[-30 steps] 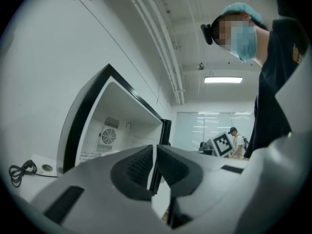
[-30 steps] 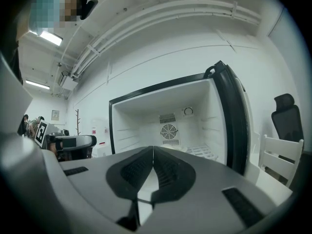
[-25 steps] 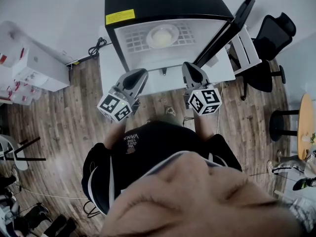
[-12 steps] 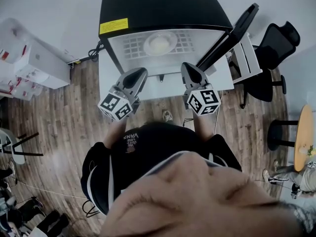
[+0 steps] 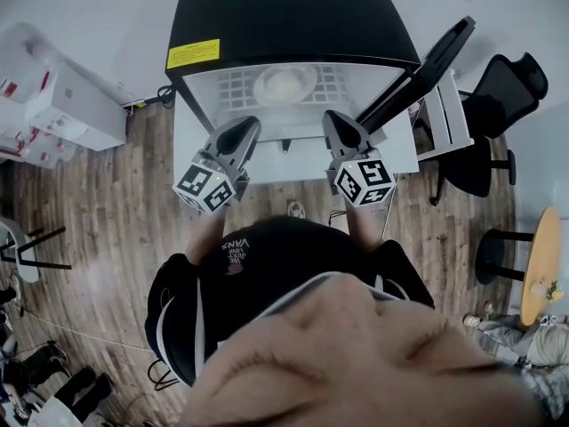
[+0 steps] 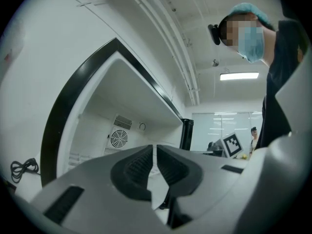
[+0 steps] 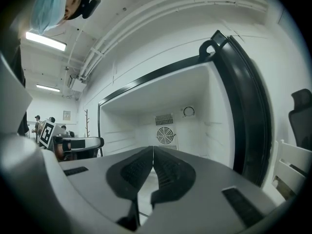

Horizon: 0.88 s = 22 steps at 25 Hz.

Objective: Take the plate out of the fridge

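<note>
A pale round plate (image 5: 284,84) lies on the wire shelf (image 5: 233,85) inside the open black fridge (image 5: 284,12). Both grippers hover in front of the fridge opening, a little short of the shelf. My left gripper (image 5: 246,127) is shut with nothing between its jaws, and in the left gripper view it (image 6: 155,149) points into the white fridge interior. My right gripper (image 5: 331,120) is also shut and empty; it (image 7: 153,151) faces the back wall with the round fan grille (image 7: 165,135). The plate does not show in either gripper view.
The fridge door (image 5: 418,71) stands swung open at the right. A black office chair (image 5: 498,105) and a round wooden table (image 5: 540,254) are further right. White boxes (image 5: 49,105) sit at the left, a cable (image 5: 167,92) lies by the wall, and the floor is wood.
Both grippers have drawn slightly closer to the fridge opening, and the head view has shifted toward the fridge. The jaws stay shut and the plate has not moved.
</note>
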{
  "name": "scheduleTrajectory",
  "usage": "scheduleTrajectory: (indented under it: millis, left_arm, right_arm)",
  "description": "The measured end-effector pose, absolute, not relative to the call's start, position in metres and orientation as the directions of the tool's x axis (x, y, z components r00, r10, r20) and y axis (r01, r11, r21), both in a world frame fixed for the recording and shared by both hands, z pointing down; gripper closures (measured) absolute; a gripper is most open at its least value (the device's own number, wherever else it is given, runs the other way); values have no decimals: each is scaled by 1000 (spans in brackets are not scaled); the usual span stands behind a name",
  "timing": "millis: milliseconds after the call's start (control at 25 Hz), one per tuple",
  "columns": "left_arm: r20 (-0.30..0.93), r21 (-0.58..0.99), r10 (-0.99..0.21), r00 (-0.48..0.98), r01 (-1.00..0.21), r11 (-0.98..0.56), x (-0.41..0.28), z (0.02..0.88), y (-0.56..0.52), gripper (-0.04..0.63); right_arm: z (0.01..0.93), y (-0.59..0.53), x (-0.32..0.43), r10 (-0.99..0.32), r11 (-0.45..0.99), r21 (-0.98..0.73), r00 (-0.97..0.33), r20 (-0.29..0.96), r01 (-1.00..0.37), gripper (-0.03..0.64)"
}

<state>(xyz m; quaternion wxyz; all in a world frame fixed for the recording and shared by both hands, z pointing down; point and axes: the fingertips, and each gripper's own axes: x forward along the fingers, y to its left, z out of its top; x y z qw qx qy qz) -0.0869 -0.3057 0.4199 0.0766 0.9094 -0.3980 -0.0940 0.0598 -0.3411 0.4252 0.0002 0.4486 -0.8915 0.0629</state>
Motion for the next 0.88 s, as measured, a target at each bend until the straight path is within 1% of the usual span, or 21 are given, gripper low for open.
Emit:
scheduleTrajectory:
  millis: [440, 680, 880]
  left_arm:
    - [-121, 245, -776, 619, -739, -627, -79, 420, -327, 561]
    - [-138, 322, -792, 595, -729, -604, -76, 422, -336, 561]
    - [-127, 397, -808, 575, -717, -572, -77, 430, -344, 561]
  right_arm:
    - [420, -360, 64, -768, 633, -104, -639, 39, -767, 606]
    - [422, -363, 72, -767, 634, -104, -640, 43, -766, 606]
    - [423, -364, 75, -763, 638, -104, -645, 48, -763, 606]
